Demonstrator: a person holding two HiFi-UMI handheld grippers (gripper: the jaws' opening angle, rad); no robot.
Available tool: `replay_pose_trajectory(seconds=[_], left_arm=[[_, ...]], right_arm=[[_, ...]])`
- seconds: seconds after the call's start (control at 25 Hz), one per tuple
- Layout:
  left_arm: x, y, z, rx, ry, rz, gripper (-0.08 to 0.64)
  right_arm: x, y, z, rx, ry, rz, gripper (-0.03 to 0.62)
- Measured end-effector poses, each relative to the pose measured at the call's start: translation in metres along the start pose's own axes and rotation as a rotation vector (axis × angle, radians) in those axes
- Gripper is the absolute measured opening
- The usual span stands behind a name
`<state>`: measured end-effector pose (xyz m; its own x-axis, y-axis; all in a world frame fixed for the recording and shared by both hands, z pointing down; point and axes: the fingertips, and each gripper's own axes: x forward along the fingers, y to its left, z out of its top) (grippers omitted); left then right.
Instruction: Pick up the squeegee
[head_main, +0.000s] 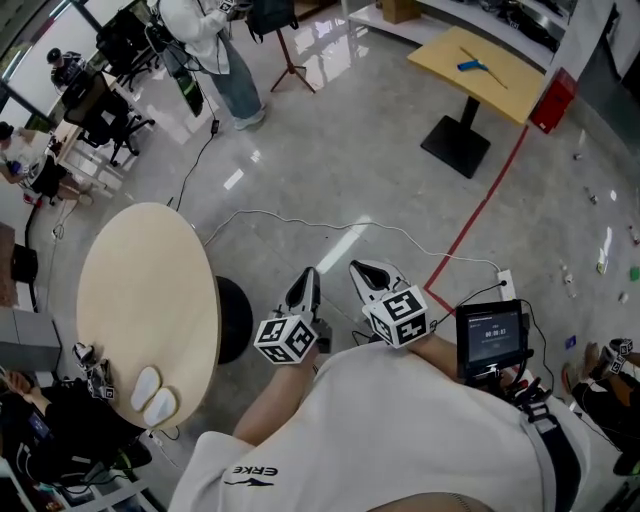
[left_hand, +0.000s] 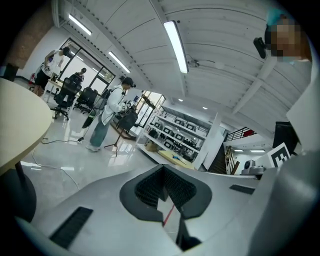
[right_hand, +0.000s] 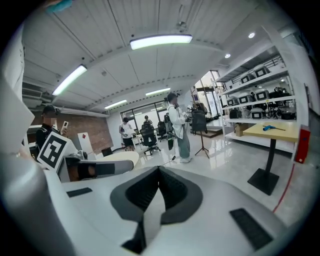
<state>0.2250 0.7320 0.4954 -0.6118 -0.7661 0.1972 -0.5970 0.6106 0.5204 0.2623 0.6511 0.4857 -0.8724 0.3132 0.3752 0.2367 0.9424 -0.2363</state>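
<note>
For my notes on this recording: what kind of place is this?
Probably a lab or workshop: shelves of equipment, a group of office chairs, and a cable trailing across the glossy floor.

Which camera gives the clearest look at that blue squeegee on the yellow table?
The head view: the squeegee shows whole from above. The right gripper view shows it small, side-on; the left gripper view, a speck.

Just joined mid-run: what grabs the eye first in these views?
The left gripper and right gripper sit shut and empty, side by side, just before the person's chest at bottom centre. The blue squeegee lies far off on the yellow table at top right, beyond a red floor line. A round beige table fills the left.
</note>
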Motion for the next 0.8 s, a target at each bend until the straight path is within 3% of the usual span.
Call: replay_pose_trajectory(seconds=[0.32, 0.8], left_arm=[[0.054, -0.015, 0.013, 0.016, -0.04, -0.002, 0.005], [0.114, -0.012, 0.018, 0.03, 0.005, -0.03, 0.005]], right_arm=[[0.016, -0.054, 0.023, -0.017, -0.027, 0.009, 0.002], [0.045, -0.107, 0.034, 0.024, -0.022, -0.025, 0.002]])
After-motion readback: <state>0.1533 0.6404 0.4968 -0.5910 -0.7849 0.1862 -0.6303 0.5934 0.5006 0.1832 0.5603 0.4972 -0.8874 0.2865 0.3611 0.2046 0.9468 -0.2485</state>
